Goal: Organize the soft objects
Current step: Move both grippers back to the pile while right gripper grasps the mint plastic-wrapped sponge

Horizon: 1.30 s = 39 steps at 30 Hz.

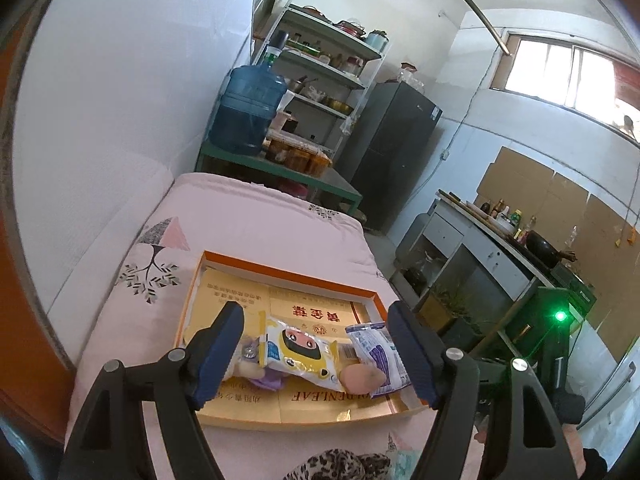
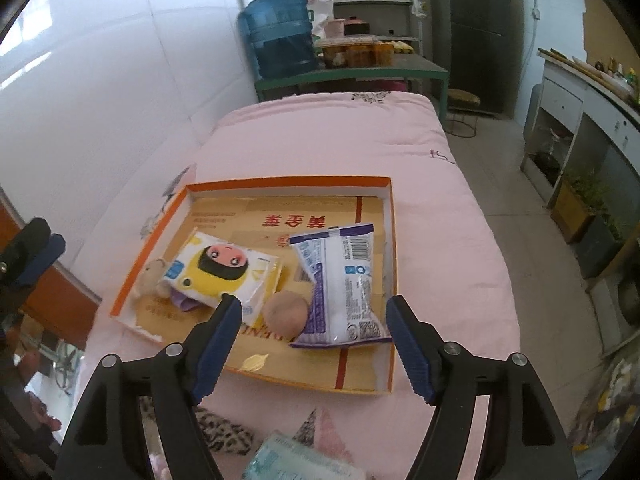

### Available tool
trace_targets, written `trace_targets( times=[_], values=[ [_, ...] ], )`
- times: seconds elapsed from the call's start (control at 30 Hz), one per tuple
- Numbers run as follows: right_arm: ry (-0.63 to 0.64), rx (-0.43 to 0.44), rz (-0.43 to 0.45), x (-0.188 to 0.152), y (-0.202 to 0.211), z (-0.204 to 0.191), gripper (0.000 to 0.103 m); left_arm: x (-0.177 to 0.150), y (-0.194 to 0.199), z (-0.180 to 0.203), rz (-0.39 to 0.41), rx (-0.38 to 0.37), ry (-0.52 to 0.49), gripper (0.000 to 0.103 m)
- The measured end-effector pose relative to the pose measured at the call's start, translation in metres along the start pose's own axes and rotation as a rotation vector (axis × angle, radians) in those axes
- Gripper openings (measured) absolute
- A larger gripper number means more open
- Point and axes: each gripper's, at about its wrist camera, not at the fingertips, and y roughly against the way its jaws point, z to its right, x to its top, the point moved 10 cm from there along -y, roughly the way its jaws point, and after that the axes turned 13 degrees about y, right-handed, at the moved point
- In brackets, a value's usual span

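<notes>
**A:** Nearest to us, both sets of tongs stand wide apart with nothing in them: the left tongs (image 1: 316,350) and the right tongs (image 2: 314,346) both hover above the near edge of the orange tray (image 2: 288,182) on the pink bed (image 2: 320,136). Down by our wrists we still see a leopard-print cloth (image 2: 224,432) and a teal packet (image 2: 288,464) lying on the bed outside the tray.

**B:** Inside the tray we've got the yellow cartoon pack (image 2: 224,272) lying over a small plush toy (image 2: 154,278), then a round beige ball (image 2: 286,314) touching the white-and-purple bag (image 2: 340,284).

**A:** Our worry, we reckon: the ball looks free to roll if we bump the tray or drop another item beside it. The bed is squishy too, so pressing near the rim could tip the tray.

**B:** And that bag is slick and puffy, so stacking on it probably slides. Further back the water jug (image 2: 282,36) is well clear.
</notes>
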Motion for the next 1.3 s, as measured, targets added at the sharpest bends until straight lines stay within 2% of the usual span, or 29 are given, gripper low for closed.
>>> trace_targets(
  times=[0.23, 0.6, 1.03, 1.3],
  values=[
    [-0.014, 0.008, 0.032, -0.003, 0.028, -0.004, 0.076, -0.010, 0.017, -0.001, -0.029, -0.009, -0.013, 0.074],
    [0.026, 0.005, 0.059, -0.024, 0.067, -0.028, 0.076, -0.021, 0.058, 0.001, -0.005, -0.007, -0.041, 0.074],
    [0.051, 0.016, 0.093, -0.054, 0.109, -0.054, 0.076, -0.043, 0.095, 0.012, 0.008, -0.017, -0.092, 0.074],
    [0.082, 0.053, 0.110, -0.085, 0.137, -0.077, 0.076, -0.061, 0.115, 0.012, 0.003, -0.028, -0.098, 0.074]
  ],
)
